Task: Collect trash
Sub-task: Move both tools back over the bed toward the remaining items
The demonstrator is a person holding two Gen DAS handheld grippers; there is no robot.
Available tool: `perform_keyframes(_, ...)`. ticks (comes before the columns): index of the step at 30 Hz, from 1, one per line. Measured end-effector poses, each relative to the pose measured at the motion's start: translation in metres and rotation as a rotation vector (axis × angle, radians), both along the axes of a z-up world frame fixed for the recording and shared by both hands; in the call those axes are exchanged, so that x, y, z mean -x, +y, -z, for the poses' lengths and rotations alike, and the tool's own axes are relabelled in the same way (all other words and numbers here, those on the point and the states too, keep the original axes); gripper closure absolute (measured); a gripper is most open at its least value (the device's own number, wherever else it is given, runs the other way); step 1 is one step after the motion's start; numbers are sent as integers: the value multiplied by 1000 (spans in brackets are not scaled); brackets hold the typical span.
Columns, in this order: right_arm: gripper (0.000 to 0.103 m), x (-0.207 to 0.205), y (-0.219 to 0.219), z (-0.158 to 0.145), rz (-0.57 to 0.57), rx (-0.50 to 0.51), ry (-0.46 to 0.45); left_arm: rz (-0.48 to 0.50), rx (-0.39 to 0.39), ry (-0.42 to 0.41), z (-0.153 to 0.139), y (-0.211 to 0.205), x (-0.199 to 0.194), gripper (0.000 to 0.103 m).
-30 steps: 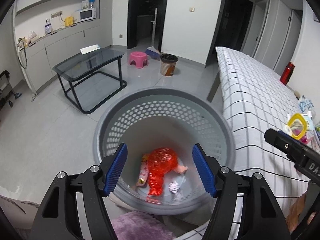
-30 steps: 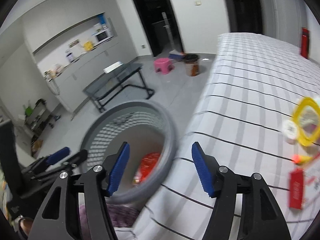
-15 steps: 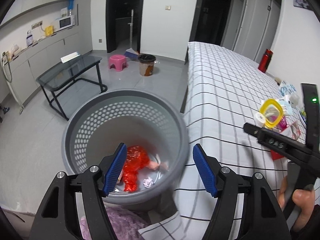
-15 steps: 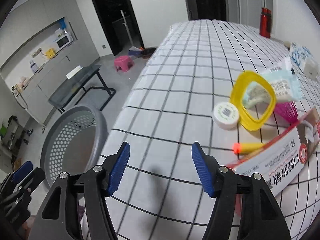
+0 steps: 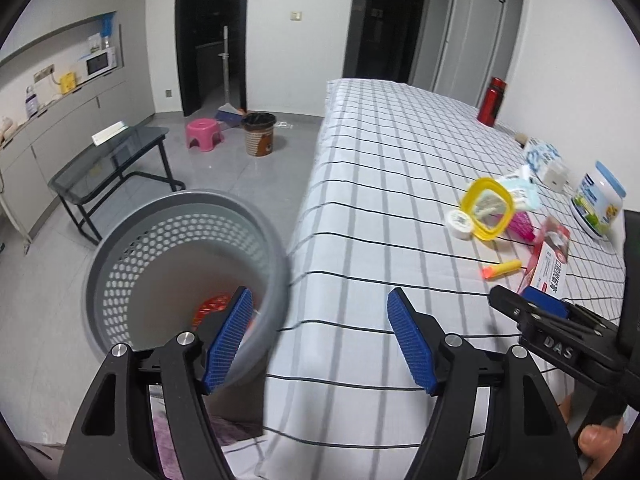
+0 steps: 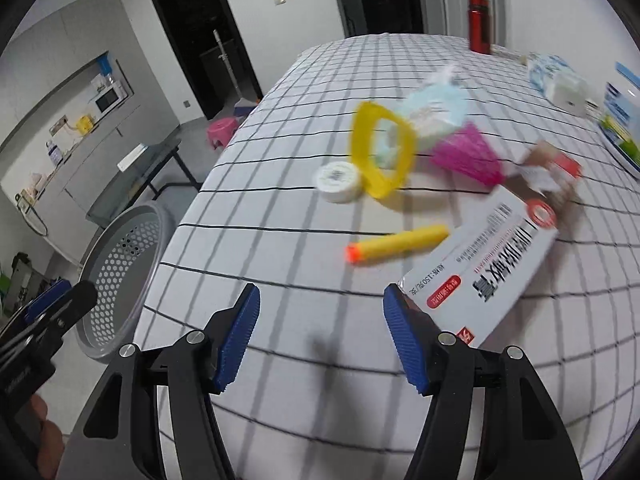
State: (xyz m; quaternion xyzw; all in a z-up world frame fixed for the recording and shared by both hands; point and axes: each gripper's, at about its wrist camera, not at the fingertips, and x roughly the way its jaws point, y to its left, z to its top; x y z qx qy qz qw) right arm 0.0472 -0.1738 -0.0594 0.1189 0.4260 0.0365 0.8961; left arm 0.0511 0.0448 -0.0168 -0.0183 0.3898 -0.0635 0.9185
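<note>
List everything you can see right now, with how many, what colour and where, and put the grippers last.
perforated plastic laundry basket: one, grey, on the floor beside the bed
crumpled wrapper: one, red, inside the basket
checked bedsheet: one, white with dark lines, over the bed
foam dart: one, yellow with orange tip, on the sheet
cardboard box: one, white and red, right of the dart
round lidded tub: one, white, on the sheet
framed mirror: one, yellow, beside the tub
mesh fan-shaped item: one, pink, beyond the box
metal flask: one, red, far end of the bed
plastic stool: one, pink, on the floor
left gripper: black, blue pads, open, empty
right gripper: black, blue pads, open, empty
</note>
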Motion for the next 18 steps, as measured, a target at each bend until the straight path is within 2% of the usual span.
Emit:
perform_keyframes(12, 41, 58, -99, 2, 185, 10, -3, 109, 8, 18, 5, -73, 5, 33)
perform_keyframes(18, 41, 77, -124, -7, 211, 6, -21, 159, 3, 21, 12, -104, 2, 33)
